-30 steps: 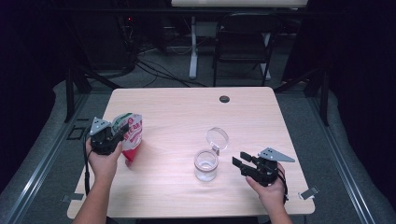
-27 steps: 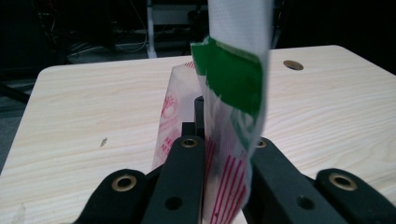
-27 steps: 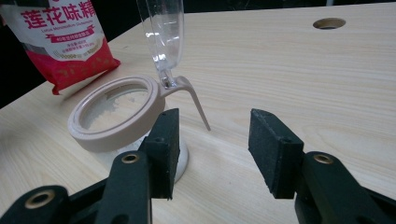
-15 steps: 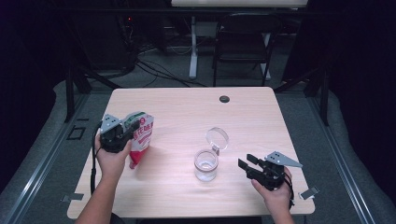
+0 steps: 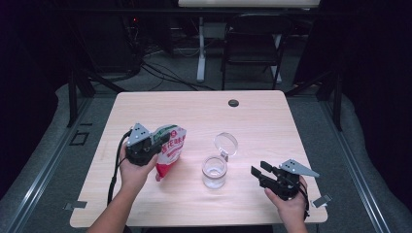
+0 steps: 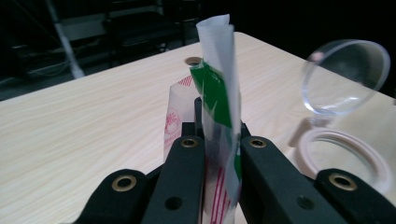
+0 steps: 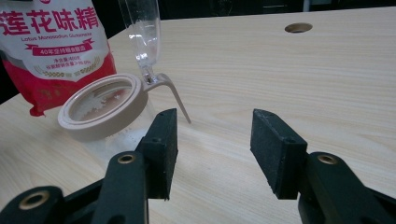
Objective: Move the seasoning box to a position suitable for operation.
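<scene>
High view, left gripper (image 5: 151, 145): jaws clamped on the top edge of a red and white pouch (image 5: 171, 151), held over the left half of the table (image 5: 272, 121).
High view, pouch: hangs tilted, its lower red corner down near the tabletop, just left of the jar (image 5: 214, 171).
High view, jar: clear, upright near the table's middle, its clear lid (image 5: 226, 144) flipped open and standing up behind the mouth.
High view, right gripper (image 5: 262, 173): held low over the table's right front part, apart from the jar, jaws pointing toward it.
Left gripper view, grip: the two black jaws pinch the pouch's folded top (image 6: 219, 100), with green print on the fold; the jar's beige rim (image 6: 343, 156) and raised lid (image 6: 346, 74) lie to the right.
Right gripper view, right gripper (image 7: 212, 149): jaws spread wide and have just been opening, with bare tabletop between them.
Right gripper view, jar: beige rim (image 7: 100, 109) just beyond the left jaw, the pouch (image 7: 53, 51) behind it with its printed front showing.
Right gripper view, table: a round hole (image 7: 298, 27) far back.
</scene>
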